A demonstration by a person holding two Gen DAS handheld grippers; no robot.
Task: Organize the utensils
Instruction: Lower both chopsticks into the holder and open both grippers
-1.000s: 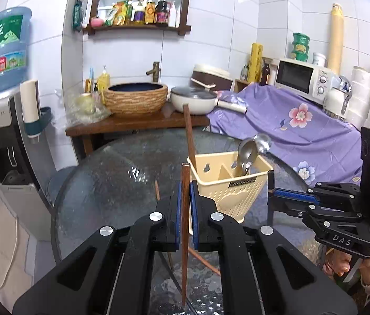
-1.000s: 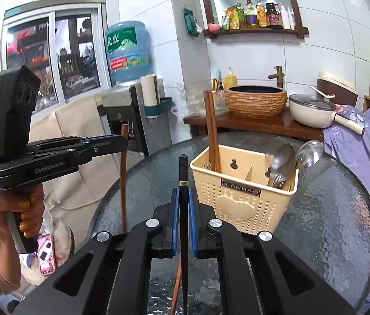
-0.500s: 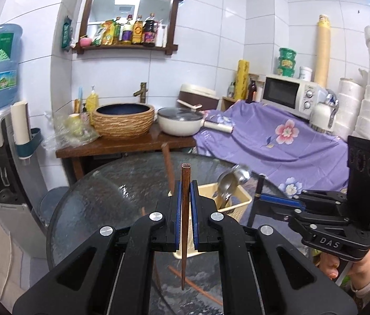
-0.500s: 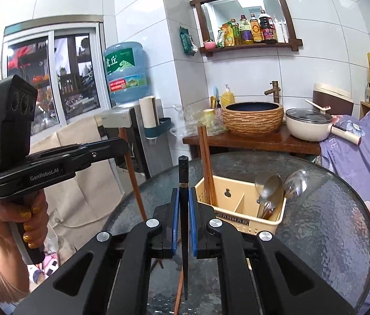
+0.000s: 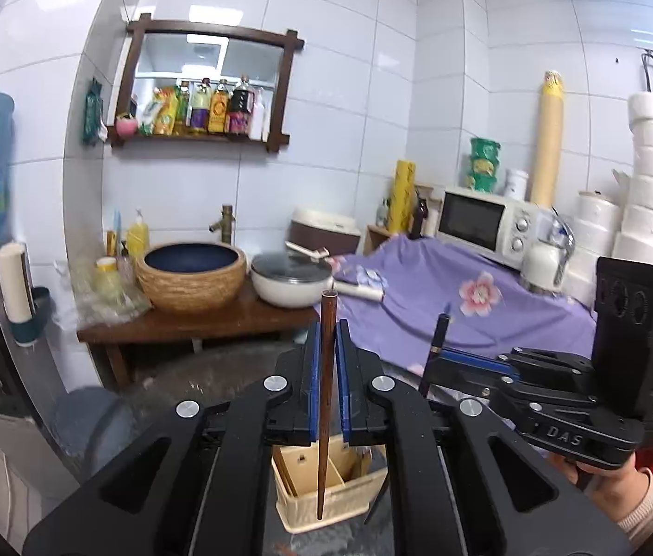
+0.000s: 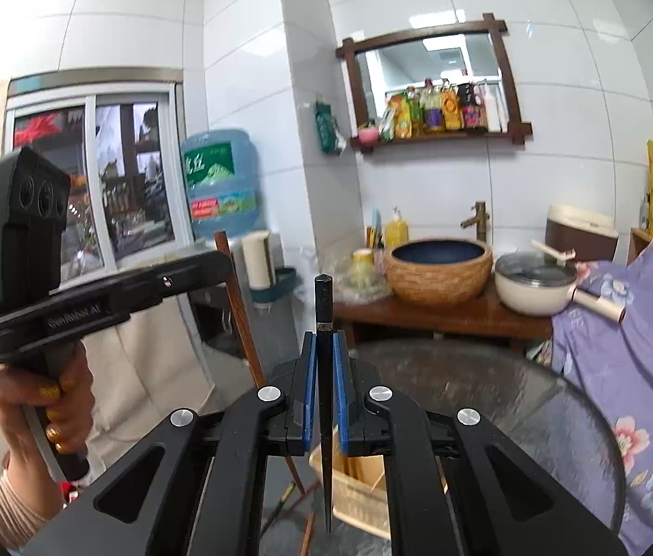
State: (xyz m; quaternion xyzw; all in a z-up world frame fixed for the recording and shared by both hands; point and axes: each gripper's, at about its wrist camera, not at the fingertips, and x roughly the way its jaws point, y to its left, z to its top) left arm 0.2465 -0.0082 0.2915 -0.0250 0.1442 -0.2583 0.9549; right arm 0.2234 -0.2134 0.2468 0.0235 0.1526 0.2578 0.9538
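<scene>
over the last second both grippers have risen and tipped up, so the cream utensil basket (image 5: pixel 326 486) has slid from the middle of each view to the bottom, now under the fingers rather than ahead of them. that reads as both chopsticks being lifted clear and carried over the basket, ready to be lowered in.

the left gripper (image 5: pixel 325 384) has its fingers closed tight on a brown chopstick (image 5: pixel 325 398), held upright, its thin end hanging over the basket's open compartments; whether the tip is inside the rim or just above it is hard to tell here. the right gripper (image 6: pixel 325 394) is likewise clamped on a black chopstick (image 6: pixel 325 370), upright, tip pointing down beside the basket's near wall (image 6: pixel 354 495). more chopsticks appear to lie on the glass tabletop (image 6: pixel 511 398) below
</scene>
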